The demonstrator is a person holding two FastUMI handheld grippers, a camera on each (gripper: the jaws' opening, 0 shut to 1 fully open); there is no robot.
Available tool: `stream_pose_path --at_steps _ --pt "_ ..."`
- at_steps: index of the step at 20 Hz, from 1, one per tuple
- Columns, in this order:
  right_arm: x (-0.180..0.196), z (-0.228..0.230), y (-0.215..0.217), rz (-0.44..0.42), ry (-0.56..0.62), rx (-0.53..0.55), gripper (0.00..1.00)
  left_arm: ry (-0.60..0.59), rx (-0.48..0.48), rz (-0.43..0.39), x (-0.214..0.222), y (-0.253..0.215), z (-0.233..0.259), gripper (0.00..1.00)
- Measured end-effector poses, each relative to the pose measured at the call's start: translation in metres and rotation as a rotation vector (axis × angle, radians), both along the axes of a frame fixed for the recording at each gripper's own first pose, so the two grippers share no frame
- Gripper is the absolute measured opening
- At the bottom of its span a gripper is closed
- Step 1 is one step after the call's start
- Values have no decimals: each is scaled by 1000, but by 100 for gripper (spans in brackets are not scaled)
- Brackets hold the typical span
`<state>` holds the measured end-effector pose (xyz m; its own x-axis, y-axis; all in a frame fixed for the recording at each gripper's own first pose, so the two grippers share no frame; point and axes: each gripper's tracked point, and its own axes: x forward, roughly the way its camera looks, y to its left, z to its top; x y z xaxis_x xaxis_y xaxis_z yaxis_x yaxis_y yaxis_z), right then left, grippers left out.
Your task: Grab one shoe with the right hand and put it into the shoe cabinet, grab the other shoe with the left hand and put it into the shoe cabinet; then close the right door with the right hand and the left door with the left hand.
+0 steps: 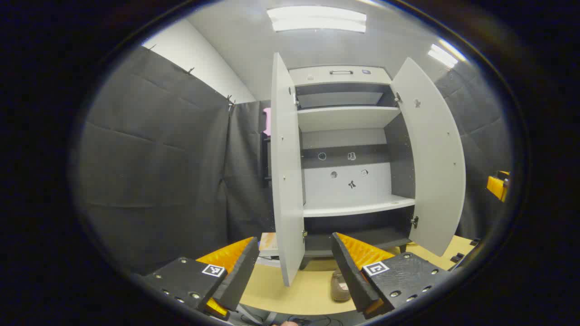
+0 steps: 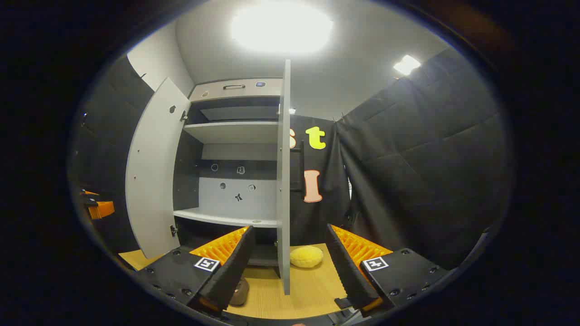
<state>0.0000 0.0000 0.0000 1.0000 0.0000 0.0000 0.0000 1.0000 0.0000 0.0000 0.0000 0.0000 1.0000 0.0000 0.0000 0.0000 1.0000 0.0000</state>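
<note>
Wooden tabletop (image 1: 312, 290); white cabinet (image 1: 346, 120) doors open; brown shoe (image 1: 340, 286); both grippers (image 1: 294, 271) (image 2: 287, 267) spread, empty.

From the left gripper view we face the open shoe cabinet (image 1: 349, 158) from low over the worktop (image 1: 290, 290); the right gripper view looks from further right, perhaps slightly nearer. Both share its shelves.
</note>
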Motion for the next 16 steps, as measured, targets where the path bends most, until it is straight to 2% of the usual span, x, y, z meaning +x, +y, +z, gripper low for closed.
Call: stream_pose_path --at_steps 2,3,7,8,16 --pt "0 0 -2 3 1 -1 96 -6 6 2 -1 0 3 100" --pt "1 0 -3 4 1 -5 96 -10 11 2 -2 -1 4 94" --pt "1 -3 -7 4 9 -3 96 -10 16 0 1 -5 3 93" --pt "2 -2 -8 1 8 -2 99 -10 14 -2 2 -6 3 100" --pt "10 -6 2 23 11 -4 96 -3 21 0 7 -6 -1 100"
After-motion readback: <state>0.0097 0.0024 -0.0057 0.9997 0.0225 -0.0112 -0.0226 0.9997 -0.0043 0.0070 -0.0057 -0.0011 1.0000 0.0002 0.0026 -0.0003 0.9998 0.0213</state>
